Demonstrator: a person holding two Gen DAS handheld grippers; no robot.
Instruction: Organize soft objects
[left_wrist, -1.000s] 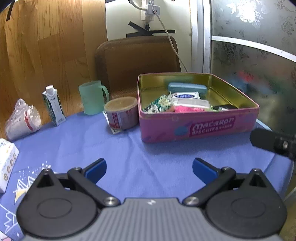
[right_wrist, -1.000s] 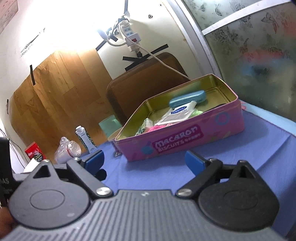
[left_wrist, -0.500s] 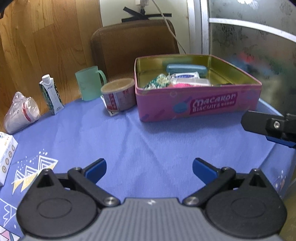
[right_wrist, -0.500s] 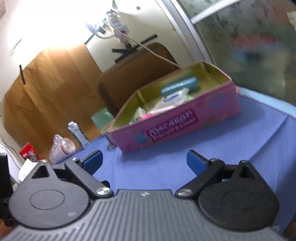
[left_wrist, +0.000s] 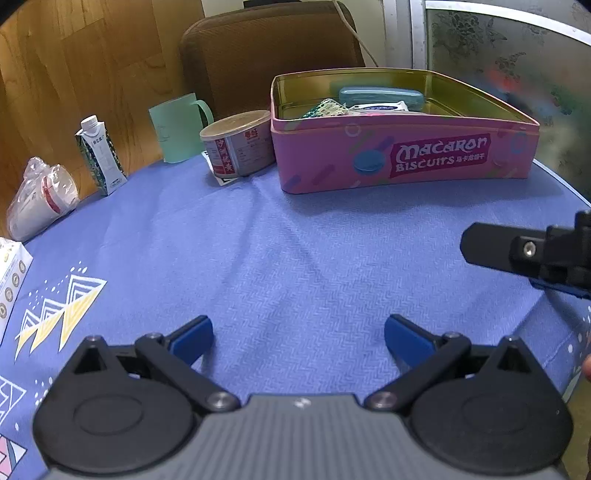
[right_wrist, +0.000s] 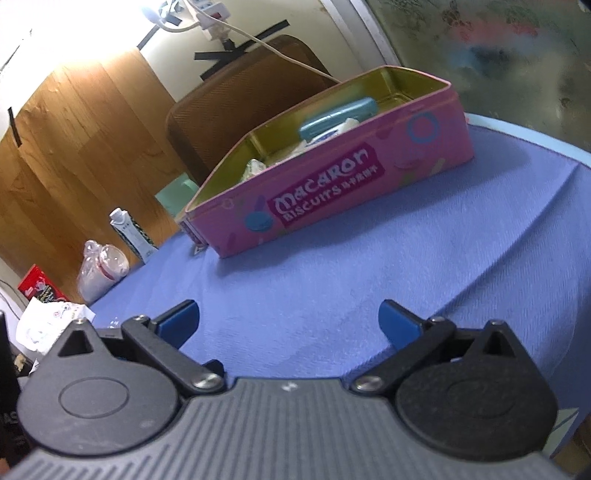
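A pink "Macaron Biscuits" tin (left_wrist: 406, 162) stands open at the far side of the blue tablecloth (left_wrist: 295, 258); it also shows in the right wrist view (right_wrist: 332, 192). Inside lie a teal case (left_wrist: 380, 96), a white packet (left_wrist: 384, 108) and a green-patterned soft item (left_wrist: 325, 109). My left gripper (left_wrist: 298, 336) is open and empty, low over the cloth, well short of the tin. My right gripper (right_wrist: 289, 325) is open and empty, also over bare cloth. Part of the right gripper shows at the right edge of the left wrist view.
Left of the tin stand a round lidded container (left_wrist: 238, 146), a green mug (left_wrist: 179, 127), a small carton (left_wrist: 100, 155) and bagged cups (left_wrist: 40, 203). A white box (left_wrist: 9, 280) sits at the left edge. A brown chair (left_wrist: 273, 48) is behind the table.
Both grippers have pulled back from the tin and dropped lower over the cloth. Both stayed open and empty.
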